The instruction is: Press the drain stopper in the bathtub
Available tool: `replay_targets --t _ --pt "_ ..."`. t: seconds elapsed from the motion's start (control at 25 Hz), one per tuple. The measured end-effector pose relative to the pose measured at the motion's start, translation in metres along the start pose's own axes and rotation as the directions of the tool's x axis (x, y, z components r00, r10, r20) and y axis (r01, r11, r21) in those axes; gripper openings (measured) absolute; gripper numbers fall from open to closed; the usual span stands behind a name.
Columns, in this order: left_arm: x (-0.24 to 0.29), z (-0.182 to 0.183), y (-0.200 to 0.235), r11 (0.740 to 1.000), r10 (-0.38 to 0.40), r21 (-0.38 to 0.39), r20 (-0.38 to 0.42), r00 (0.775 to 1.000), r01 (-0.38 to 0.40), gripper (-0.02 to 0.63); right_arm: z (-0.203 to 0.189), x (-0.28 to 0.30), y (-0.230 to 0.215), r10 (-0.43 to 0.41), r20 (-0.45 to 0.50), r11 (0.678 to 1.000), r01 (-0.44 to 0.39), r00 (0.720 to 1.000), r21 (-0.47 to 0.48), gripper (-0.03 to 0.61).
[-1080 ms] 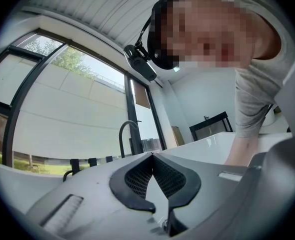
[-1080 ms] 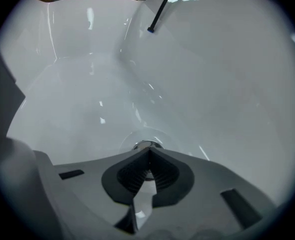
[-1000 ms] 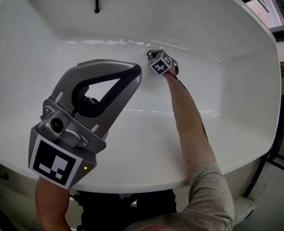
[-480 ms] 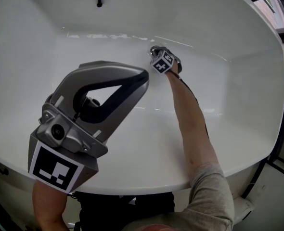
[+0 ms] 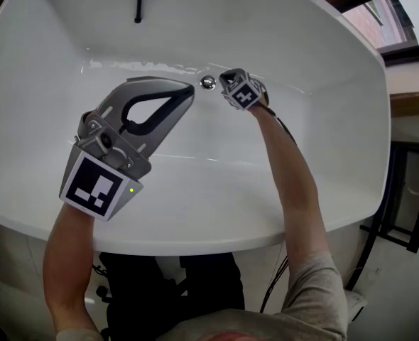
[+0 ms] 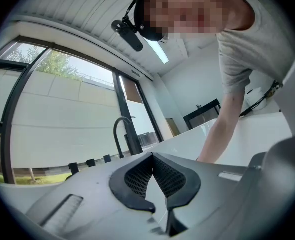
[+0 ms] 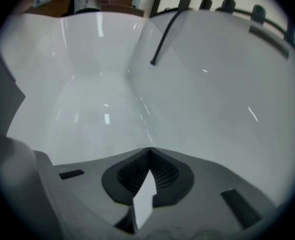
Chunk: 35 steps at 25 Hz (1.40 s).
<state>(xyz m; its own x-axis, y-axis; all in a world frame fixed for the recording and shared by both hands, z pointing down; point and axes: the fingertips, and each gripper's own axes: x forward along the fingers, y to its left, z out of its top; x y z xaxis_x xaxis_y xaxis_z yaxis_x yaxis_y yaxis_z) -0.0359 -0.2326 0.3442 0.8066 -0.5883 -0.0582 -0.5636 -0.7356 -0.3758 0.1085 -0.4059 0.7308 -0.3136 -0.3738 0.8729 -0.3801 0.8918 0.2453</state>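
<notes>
- The white tub (image 5: pixel 337 119) is holding the stopper (image 5: pixel 207 82), a small round metal piece lying on its floor, toward 12 o'clock in the head view.
- The right gripper (image 7: pixel 149 151) is reaching deep into the tub, just at 3 o'clock of the stopper. I cannot tell if the two are touching.
- The left gripper (image 6: pixel 151 155) is being held over the tub, its tip near the stopper at 9 o'clock.
- Each gripper's own view is showing its jaws pressed together, with nothing between them.
- Only the head view is showing the stopper. The right gripper view is showing bare tub wall and a black spout (image 7: pixel 162 39) at 12 o'clock.
- The left gripper view is looking up at a window (image 6: pixel 37 109), the spout and the person's arm (image 6: pixel 222 129).
- In the head view the right gripper's tips are hiding behind its marker cube, and the spout is being cut off by the top edge.
</notes>
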Motion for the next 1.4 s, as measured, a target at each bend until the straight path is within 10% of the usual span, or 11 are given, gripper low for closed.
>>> replay_targets --t 0.24,0.4,0.52,0.64,0.92,1.4 --pt "0.008 -0.018 0.026 0.998 0.052 0.025 0.027 0.998 -0.053 0.006 0.079 -0.269 -0.010 -0.095 0.385 0.991 0.123 0.918 -0.047 0.000" --pt "-0.010 0.005 0.034 0.982 0.164 -0.092 -0.008 0.986 -0.164 0.006 0.113 -0.468 0.057 -0.134 0.704 0.990 0.118 0.697 0.071 0.000" --pt "-0.025 0.081 0.016 0.983 0.172 -0.088 0.112 0.979 -0.163 0.006 0.101 -0.586 0.114 -0.206 0.833 0.978 0.076 0.514 0.195 0.000" --pt "-0.054 0.156 -0.021 0.987 0.144 -0.097 0.200 0.969 -0.127 0.006 0.091 -0.651 0.176 -0.236 0.888 0.971 0.074 0.394 0.225 0.000" --pt "-0.151 0.292 -0.104 0.991 0.132 -0.014 0.271 0.954 -0.133 0.006 0.095 -0.737 0.307 -0.186 0.949 0.964 0.232 0.254 0.127 0.000" --pt "-0.221 0.413 -0.186 0.998 0.044 0.027 0.361 0.932 -0.058 0.008 0.121 -0.821 0.394 -0.126 0.977 0.919 0.391 0.169 0.051 0.000"
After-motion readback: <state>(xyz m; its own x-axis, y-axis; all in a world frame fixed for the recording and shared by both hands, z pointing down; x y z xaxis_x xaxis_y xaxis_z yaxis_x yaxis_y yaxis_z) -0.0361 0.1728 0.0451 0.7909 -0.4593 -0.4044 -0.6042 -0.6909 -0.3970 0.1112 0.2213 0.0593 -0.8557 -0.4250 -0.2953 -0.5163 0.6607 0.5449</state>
